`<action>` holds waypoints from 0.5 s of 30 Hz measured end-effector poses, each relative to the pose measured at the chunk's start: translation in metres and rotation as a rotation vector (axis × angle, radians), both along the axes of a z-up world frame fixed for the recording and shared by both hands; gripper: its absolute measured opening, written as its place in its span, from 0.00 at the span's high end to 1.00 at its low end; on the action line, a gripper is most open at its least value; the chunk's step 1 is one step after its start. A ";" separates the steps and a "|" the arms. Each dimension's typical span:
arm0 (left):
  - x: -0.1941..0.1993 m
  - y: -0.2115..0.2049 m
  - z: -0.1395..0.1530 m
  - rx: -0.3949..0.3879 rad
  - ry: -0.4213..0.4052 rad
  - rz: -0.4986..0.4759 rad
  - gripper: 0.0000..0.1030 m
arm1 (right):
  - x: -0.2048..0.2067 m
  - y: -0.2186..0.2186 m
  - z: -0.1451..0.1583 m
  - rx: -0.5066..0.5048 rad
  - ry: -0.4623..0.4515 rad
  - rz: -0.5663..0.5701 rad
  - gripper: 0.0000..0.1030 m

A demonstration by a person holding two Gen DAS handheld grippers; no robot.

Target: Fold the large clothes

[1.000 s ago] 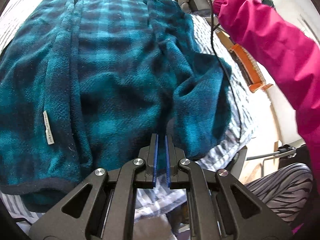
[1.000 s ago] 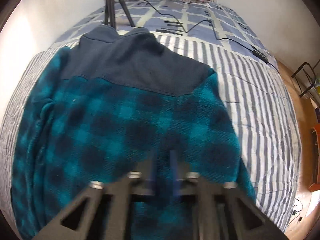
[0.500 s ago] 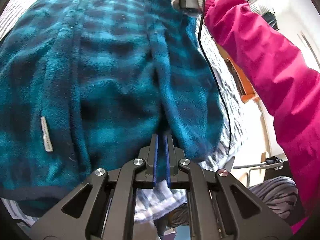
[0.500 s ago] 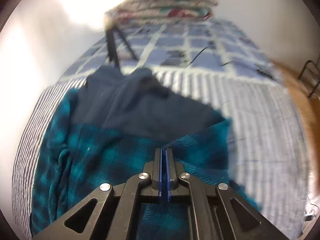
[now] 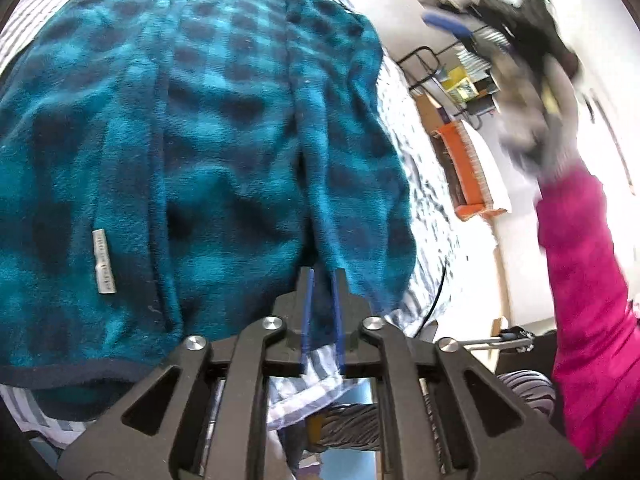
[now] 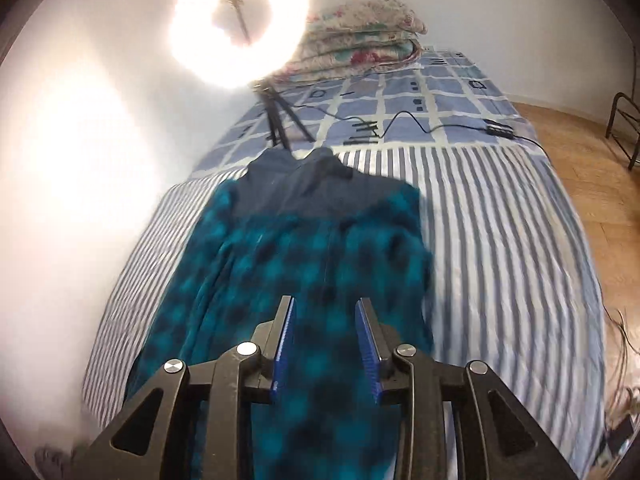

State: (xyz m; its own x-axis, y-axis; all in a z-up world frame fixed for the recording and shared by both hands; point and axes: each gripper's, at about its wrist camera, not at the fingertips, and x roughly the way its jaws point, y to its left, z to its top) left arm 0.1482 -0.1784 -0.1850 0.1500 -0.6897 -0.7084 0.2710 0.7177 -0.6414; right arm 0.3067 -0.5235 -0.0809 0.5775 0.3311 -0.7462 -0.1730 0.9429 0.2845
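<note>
Spread lengthwise down the striped bed (image 6: pixel 500 240): a teal-and-navy checked fleece jacket (image 6: pixel 312 248), collar toward the top of the frame, hem toward the bottom, right side folded in over the middle. Filling the left and centre of the left wrist view, the same jacket (image 5: pixel 200 140), with a small grey label (image 5: pixel 103 262) at lower left and a dark bound hem along the bottom edge.

Left tongs (image 5: pixel 322 308) at bottom centre, narrowly parted, blue pads flanking the folded jacket edge near the hem; whether cloth is pinched, impossible to tell.

Right tongs (image 6: pixel 326 340) at bottom centre of the right wrist view, spread wide, holding nothing, raised above the jacket's lower half. Seen blurred at upper right of the left wrist view, the same tongs (image 5: pixel 500 12) lifted high, gripped by a gloved hand on a pink-sleeved arm (image 5: pixel 580 260).

At the top of the right wrist view: a glaring ring light (image 6: pixel 240 24) on a tripod, folded floral quilts (image 6: pixel 360 40) to its right, a black cable (image 6: pixel 420 124) trailing across the blue checked bedding.
</note>
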 end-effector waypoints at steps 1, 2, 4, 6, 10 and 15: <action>-0.001 -0.002 0.002 0.003 -0.002 0.003 0.52 | -0.021 -0.002 0.001 0.007 0.004 -0.001 0.69; -0.001 -0.002 0.002 -0.016 0.001 0.009 0.46 | -0.044 -0.004 0.001 0.019 0.011 0.000 0.68; -0.001 -0.002 0.000 -0.042 0.021 0.020 0.45 | -0.079 -0.006 -0.001 0.045 0.020 0.004 0.67; -0.002 -0.002 0.001 -0.049 0.012 0.009 0.45 | -0.114 -0.007 -0.008 0.069 0.038 0.007 0.63; -0.003 -0.008 -0.002 -0.048 0.006 -0.027 0.45 | -0.174 -0.006 -0.043 0.105 0.111 0.026 0.53; -0.002 -0.020 -0.017 -0.025 0.033 -0.038 0.45 | -0.212 -0.003 -0.099 0.142 0.219 0.020 0.53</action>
State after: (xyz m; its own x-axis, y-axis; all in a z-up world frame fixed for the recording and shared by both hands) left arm 0.1461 -0.1981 -0.2024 0.1003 -0.7117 -0.6953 0.2766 0.6912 -0.6676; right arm 0.0943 -0.5264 -0.1802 0.3997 0.4515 -0.7978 -0.1108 0.8877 0.4469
